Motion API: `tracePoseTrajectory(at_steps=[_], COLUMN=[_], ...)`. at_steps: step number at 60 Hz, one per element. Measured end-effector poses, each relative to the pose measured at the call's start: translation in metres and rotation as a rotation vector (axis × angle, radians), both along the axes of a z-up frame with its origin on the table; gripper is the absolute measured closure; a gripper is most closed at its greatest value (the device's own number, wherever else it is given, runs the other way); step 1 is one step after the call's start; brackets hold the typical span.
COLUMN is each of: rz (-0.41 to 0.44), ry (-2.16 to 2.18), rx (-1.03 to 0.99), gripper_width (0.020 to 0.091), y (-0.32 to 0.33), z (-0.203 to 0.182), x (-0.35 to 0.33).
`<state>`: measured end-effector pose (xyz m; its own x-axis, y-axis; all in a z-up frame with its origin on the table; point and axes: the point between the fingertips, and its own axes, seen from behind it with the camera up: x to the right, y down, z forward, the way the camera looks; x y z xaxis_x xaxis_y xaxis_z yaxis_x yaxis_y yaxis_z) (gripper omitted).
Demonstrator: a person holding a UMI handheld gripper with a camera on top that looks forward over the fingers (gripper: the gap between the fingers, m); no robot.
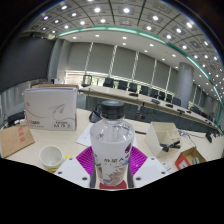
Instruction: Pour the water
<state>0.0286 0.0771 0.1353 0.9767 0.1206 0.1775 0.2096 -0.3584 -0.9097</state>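
Note:
A clear plastic water bottle point(111, 150) with a white cap and a pink-and-white label stands upright between my fingers, filling the near view. My gripper point(111, 166) is shut on the bottle, with the magenta pads point(86, 161) pressed against its label on both sides. A small pale paper cup point(51, 157) stands on the light table point(62, 135) just left of the bottle, beside the left finger. The bottle's base is hidden low between the fingers.
A white carton point(50, 105) stands at the back left of the table. Cardboard boxes point(163, 137) lie to the right, with a red-and-white packet point(190, 156) nearer. Beyond are long desks with black chairs point(130, 87) and windows.

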Motion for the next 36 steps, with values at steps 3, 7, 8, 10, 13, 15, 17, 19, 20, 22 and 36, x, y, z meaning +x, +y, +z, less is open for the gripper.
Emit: tracePoseTrajectory(at_steps=[3, 7, 8, 10, 13, 15, 17, 19, 20, 22, 36], rz=[0.007, 0.014, 0.015, 0.017, 0.01, 0.009, 0.007, 0.001, 0.002, 0.001, 0.007], ry=[0.056, 0.09, 0.093, 0.1, 0.109, 0.117, 0.13, 0.14, 0.15, 0.158, 0.153], rx=[-0.012, -0.022, -0.024, -0.031, -0.043, -0.05, -0.058, -0.076, -0.055, -0.044, -0.086], gripper_width=[0.0675, 0.0672, 0.0673, 0.0672, 0.0672, 0.0672, 0.0667, 0.0666, 0.0662, 0.0652, 0.0338], y=[0.001, 0.001, 0.003, 0.003, 0.003, 0.003, 0.001, -0.001, -0.001, -0.002, -0.011], z=[-0.012, -0.028, -0.033, -0.042, -0.055, -0.062, -0.07, -0.079, -0.076, -0.076, -0.084], x=[0.003, 0.01, 0.009, 0.012, 0.018, 0.023, 0.024, 0.027, 0.027, 0.029, 0.03])
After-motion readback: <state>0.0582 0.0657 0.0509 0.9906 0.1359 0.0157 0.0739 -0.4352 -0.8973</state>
